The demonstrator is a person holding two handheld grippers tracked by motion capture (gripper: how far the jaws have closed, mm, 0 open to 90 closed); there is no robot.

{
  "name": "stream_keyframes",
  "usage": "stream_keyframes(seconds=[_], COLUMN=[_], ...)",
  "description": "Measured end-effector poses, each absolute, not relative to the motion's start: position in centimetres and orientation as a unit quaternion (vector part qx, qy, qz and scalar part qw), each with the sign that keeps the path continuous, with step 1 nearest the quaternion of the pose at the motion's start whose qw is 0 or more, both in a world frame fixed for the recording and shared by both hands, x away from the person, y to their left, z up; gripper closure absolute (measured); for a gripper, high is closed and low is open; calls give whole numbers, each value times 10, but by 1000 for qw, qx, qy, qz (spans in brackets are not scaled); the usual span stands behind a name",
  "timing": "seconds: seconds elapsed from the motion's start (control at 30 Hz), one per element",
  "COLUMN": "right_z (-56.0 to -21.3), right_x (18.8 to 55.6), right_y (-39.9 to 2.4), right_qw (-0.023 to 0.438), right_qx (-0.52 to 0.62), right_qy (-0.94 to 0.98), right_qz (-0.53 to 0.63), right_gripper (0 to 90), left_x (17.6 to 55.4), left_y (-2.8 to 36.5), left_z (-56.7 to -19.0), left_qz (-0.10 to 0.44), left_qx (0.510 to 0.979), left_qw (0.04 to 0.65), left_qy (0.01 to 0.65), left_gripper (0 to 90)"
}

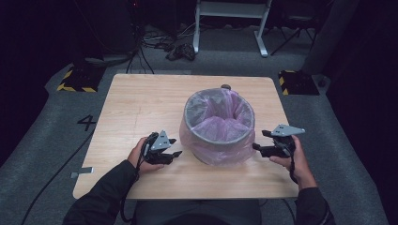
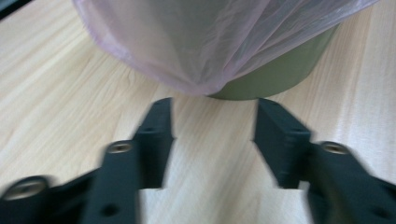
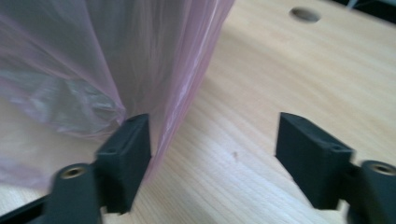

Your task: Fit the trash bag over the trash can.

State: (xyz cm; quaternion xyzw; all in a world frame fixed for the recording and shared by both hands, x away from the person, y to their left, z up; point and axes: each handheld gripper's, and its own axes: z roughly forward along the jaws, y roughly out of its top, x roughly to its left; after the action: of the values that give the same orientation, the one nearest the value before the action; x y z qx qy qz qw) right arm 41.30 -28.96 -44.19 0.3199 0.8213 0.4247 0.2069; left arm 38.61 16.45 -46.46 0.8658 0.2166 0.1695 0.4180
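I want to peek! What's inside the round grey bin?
A thin pink plastic bag lines the round grey bin and drapes over its rim. The bag hides the bottom.

The person wore dark sleeves (image 1: 101,194). Each gripper, left (image 1: 174,146) and right (image 1: 259,140), was black, topped by a grey three-cornered plate (image 1: 161,139), with brass-coloured screws (image 2: 119,147) and a black cable (image 1: 293,173).

bag (image 1: 220,129) in bin (image 1: 217,157), bin on table (image 1: 136,101)
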Motion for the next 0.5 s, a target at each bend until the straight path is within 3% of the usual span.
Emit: stream_keyframes(seconds=[0.13,0.5], right_z=[-428,-424], right_x=[400,395], right_y=[-284,-241], right_qw=[199,193], right_qx=[290,270], right_qy=[811,814], right_qz=[467,476], right_gripper=[230,175], left_x=[383,390], left_y=[170,149], left_z=[-467,-472], left_qz=[166,155], left_qx=[860,857], left_qw=[420,425], left_qy=[237,246], left_gripper=[241,228])
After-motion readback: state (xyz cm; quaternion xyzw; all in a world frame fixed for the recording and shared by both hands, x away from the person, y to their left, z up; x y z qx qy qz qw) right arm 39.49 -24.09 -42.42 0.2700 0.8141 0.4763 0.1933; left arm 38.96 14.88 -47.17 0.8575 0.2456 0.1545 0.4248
